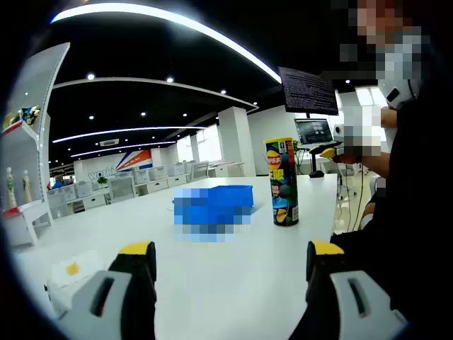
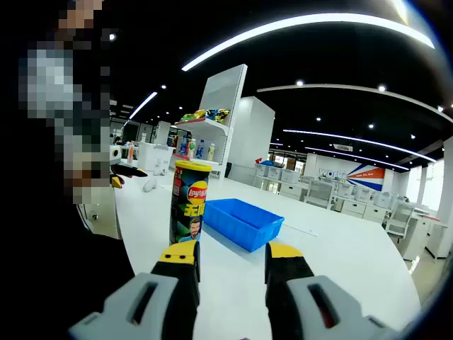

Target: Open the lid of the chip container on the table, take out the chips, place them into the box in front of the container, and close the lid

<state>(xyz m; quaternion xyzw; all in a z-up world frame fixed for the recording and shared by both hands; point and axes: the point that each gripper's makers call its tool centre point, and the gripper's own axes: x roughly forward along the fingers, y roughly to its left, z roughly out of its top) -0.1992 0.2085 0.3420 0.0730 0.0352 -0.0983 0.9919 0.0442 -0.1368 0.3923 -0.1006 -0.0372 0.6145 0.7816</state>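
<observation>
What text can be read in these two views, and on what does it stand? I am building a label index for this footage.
"Lay's": red and yellow logo on the chip container, right gripper view.
Large yellow characters under that logo: too blurred to read.
Print on the same container in the left gripper view: too small to read.
"wor...": partial grey lettering on the far wall sign.
Text lines on the dark monitor: too small to read.
</observation>
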